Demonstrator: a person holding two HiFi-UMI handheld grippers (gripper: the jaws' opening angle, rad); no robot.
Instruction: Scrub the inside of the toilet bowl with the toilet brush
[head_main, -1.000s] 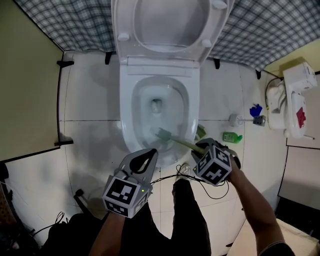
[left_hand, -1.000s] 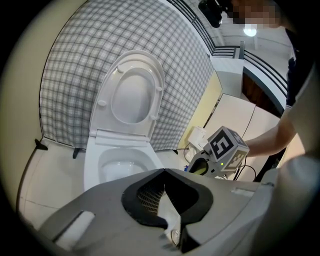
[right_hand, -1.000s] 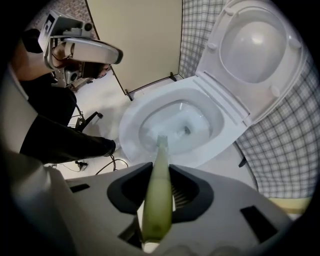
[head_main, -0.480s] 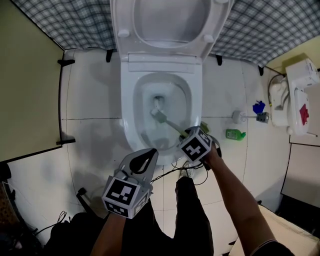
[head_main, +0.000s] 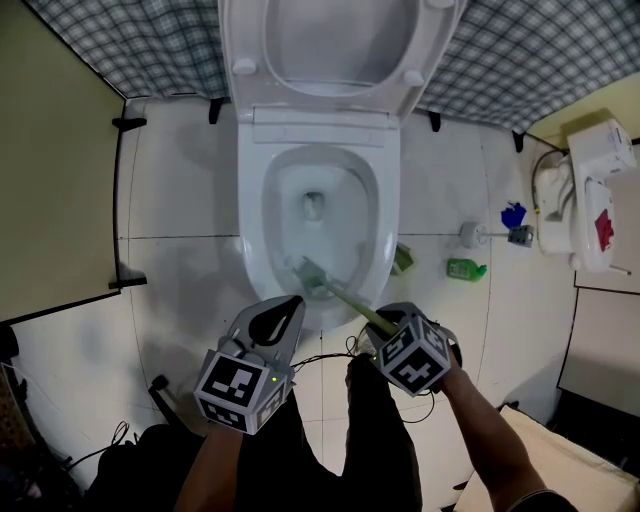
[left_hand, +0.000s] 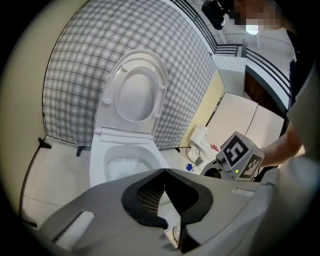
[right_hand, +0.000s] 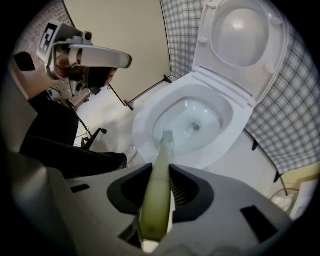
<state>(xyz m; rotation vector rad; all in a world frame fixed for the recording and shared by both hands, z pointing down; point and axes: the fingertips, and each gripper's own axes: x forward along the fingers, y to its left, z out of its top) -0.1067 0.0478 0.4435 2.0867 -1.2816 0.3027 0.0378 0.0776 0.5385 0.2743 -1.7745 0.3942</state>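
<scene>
Clamping the pale green handle of the toilet brush (head_main: 342, 294), the right hand-held gripper (head_main: 380, 322) has its jaws held part-way apart by that handle, with both pads pressed against its sides. The handle runs straight out along the jaws. In the head view its long axis lies on a diagonal, from the gripper at the lower right, up and left over the near rim of the toilet bowl (head_main: 250, 240). The bristle head (head_main: 304, 270) is the far end. It points down into the bowl and sits at the near left part of the inner wall, short of the drain hole (head_main: 313, 207). The left hand-held gripper (left_hand: 164, 172) hangs just in front of the bowl's near rim, its jaws together with nothing between them.
</scene>
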